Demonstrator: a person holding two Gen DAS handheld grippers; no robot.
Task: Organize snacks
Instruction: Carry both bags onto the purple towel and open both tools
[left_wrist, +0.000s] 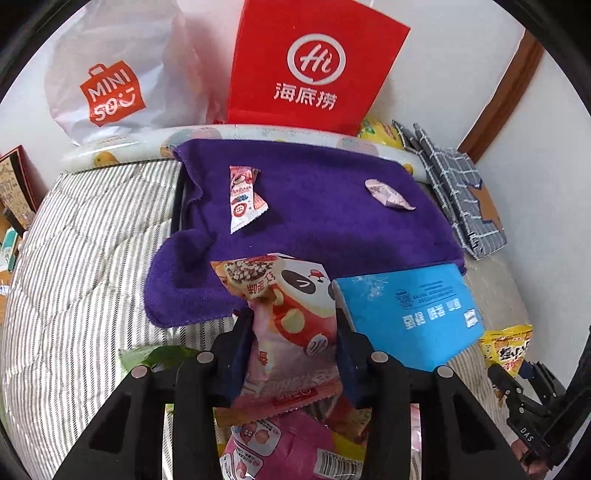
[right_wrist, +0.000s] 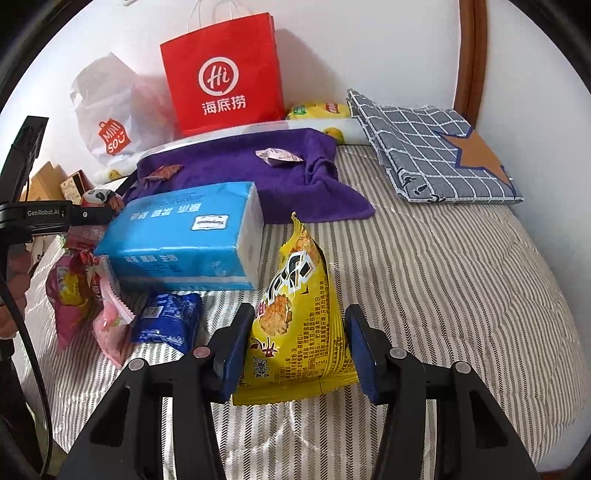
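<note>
My left gripper (left_wrist: 295, 328) is shut on a pink and white panda snack bag (left_wrist: 291, 314), held above the striped bed at the near edge of a purple towel (left_wrist: 314, 206). Two small snacks lie on the towel: a pink wrapped bar (left_wrist: 243, 197) and a pale pink packet (left_wrist: 388, 194). My right gripper (right_wrist: 299, 343) is shut on a yellow snack bag (right_wrist: 299, 317), standing upright on the bed. A blue tissue pack (right_wrist: 184, 236) lies to its left, also in the left wrist view (left_wrist: 410, 310). The left gripper shows at the left of the right wrist view (right_wrist: 92, 206).
A red paper bag (right_wrist: 225, 77) and a white Miniso bag (right_wrist: 107, 110) stand against the wall behind the towel. A checked grey cloth bag (right_wrist: 432, 147) lies at the right. Several loose snacks (right_wrist: 122, 310), pink, red and blue, lie left of the yellow bag.
</note>
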